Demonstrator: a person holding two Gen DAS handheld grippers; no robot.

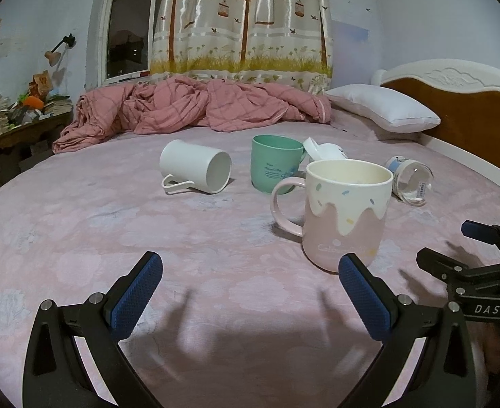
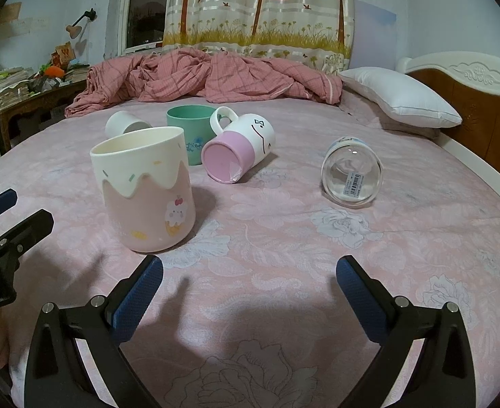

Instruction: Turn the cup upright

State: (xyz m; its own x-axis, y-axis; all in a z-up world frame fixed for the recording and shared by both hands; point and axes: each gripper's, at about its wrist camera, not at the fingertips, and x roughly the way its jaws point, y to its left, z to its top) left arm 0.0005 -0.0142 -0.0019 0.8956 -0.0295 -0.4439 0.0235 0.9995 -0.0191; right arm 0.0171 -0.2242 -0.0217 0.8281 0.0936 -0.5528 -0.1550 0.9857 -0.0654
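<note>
A pink mug with a cream drip rim [image 1: 343,217] [image 2: 144,193] stands upright on the pink bedsheet, close ahead. A green cup [image 1: 273,165] [image 2: 188,125] stands upright behind it. A white mug [image 1: 195,166] [image 2: 125,123] lies on its side at the left. A pink-and-white mug [image 2: 239,148] lies on its side, base toward me. A clear glass cup [image 2: 352,173] [image 1: 410,180] lies on its side at the right. My left gripper [image 1: 250,272] is open and empty, just short of the pink mug. My right gripper [image 2: 250,272] is open and empty.
A crumpled pink quilt [image 1: 188,105] lies across the far side of the bed. A white pillow [image 2: 399,102] rests by the wooden headboard [image 1: 471,112] at the right. A cluttered side table [image 1: 15,119] stands at the left. A curtain and a window are behind.
</note>
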